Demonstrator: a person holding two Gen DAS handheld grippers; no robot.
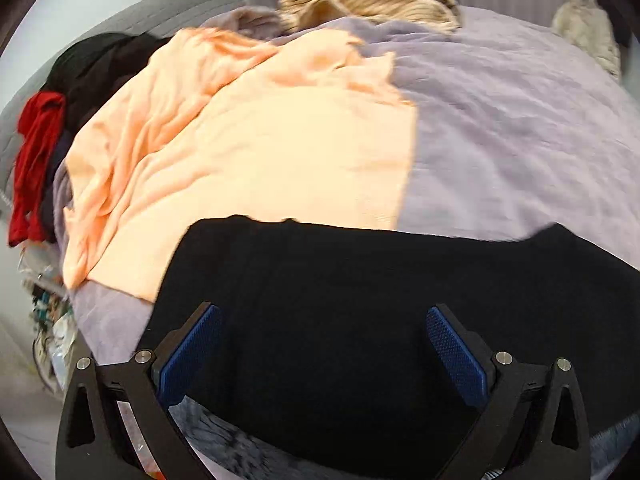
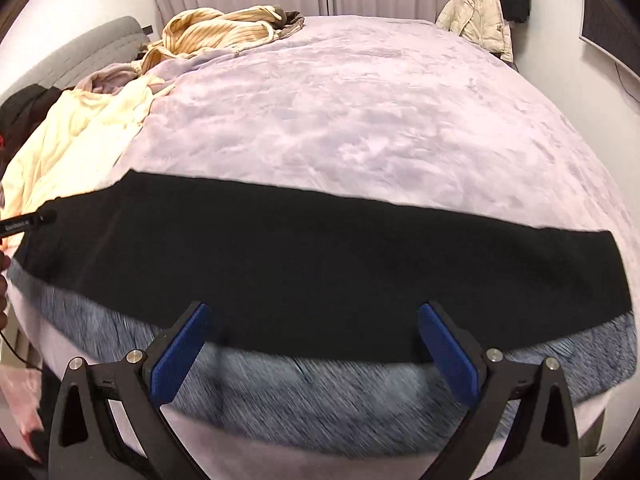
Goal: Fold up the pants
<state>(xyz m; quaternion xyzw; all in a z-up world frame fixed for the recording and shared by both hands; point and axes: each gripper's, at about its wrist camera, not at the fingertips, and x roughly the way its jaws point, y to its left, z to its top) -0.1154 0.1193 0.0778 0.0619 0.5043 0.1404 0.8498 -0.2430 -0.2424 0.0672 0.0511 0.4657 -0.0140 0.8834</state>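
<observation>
Black pants [image 2: 320, 256] lie flat as a long band across the near part of the lilac bed cover [image 2: 360, 112]. In the left wrist view the same black pants [image 1: 360, 320] fill the lower half. My left gripper [image 1: 324, 316] hovers open over the pants with nothing between its blue pads [image 1: 192, 352]. My right gripper [image 2: 314, 312] is open too, above the near edge of the pants, with its blue pads [image 2: 180, 352] wide apart. The tip of the left tool [image 2: 28, 222] shows at the left edge of the right wrist view.
A grey mottled fabric [image 2: 320, 392] lies under the near edge of the pants. A peach garment [image 1: 248, 140], a red cloth [image 1: 36, 160], dark clothes [image 1: 100, 60] and a striped beige garment [image 2: 216, 32] lie at the bed's left and far side. A cream jacket [image 2: 476, 16] hangs at the far right.
</observation>
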